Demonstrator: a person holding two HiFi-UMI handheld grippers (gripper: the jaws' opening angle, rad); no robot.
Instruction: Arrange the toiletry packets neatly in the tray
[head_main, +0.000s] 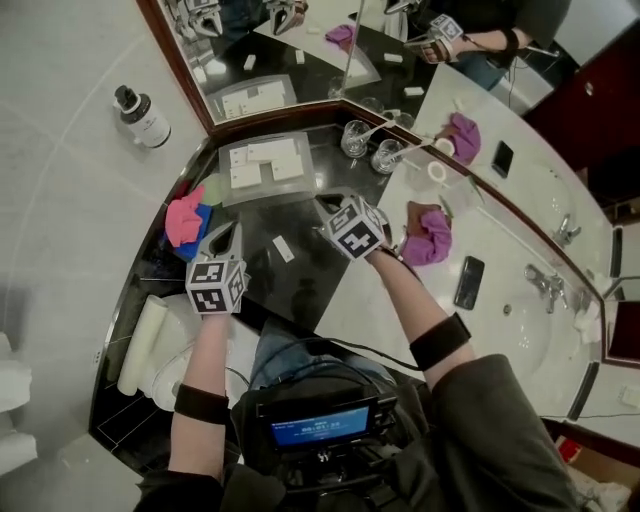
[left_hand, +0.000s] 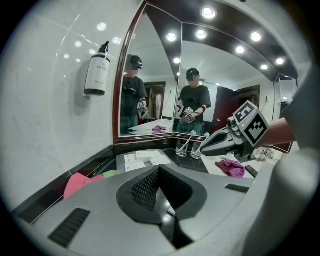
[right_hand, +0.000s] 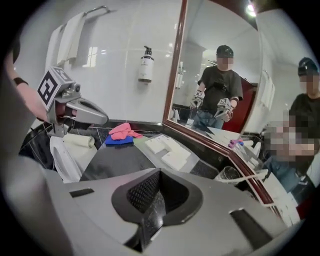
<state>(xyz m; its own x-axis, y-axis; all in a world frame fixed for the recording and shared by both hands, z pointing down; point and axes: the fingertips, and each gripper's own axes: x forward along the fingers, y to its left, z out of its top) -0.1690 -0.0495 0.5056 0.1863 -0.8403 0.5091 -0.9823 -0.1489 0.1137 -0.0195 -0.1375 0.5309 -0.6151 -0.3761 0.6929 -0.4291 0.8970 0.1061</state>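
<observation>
Your left gripper (head_main: 224, 236) and right gripper (head_main: 327, 206) both have fingers clenched on nothing. One loose packet (head_main: 284, 249) lies flat on the dark surface (head_main: 300, 285) between them. Its long axis runs diagonally, far-left to near-right. The other packets (head_main: 275, 151) sit in the tray (head_main: 285, 190).

Packets (head_main: 262, 160) in tray (head_main: 268, 194), at counter (head_main: 270, 290) back. Mirror (head_main: 300, 50) behind tray. Loose packet (head_main: 284, 249) before tray, on counter. Cloths (head_main: 187, 220) left of tray; glasses (head_main: 356, 138) right, apparently two.
</observation>
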